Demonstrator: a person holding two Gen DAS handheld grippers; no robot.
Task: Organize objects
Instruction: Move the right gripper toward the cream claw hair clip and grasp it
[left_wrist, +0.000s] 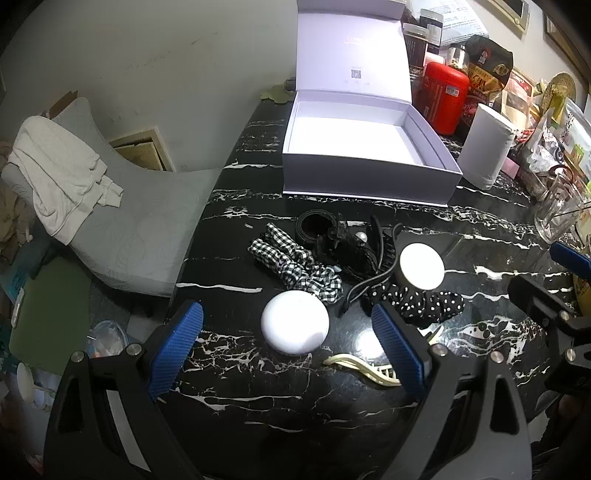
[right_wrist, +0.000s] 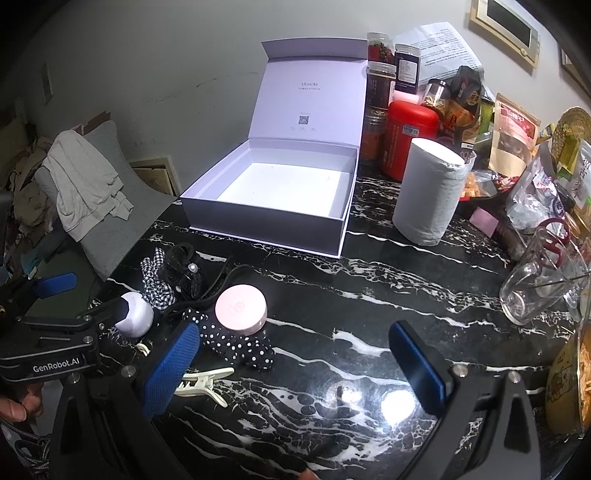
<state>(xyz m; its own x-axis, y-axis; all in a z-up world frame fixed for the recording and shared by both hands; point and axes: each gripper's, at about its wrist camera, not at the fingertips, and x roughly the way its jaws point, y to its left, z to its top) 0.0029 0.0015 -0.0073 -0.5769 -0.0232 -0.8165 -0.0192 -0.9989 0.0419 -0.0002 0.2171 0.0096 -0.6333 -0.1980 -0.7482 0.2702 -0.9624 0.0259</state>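
With both grippers' fingers wide and empty, the left gripper should drop squarely over the white round case, close gently, then carry it to the far open box.

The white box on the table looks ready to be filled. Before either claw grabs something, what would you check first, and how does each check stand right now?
1. White box lid up, inside bare: ok.
2. Left claw open, nothing between its pads: ok.
3. Right claw open over bare marble table: ok.
4. White round case lies between the left claw's fingers, apart from both: ok.
5. Items free to lift singly: not ok; the checked scrunchie, black cable and polka-dot scrunchie lie tangled.
6. Pink round case free of the polka-dot scrunchie: cannot tell.
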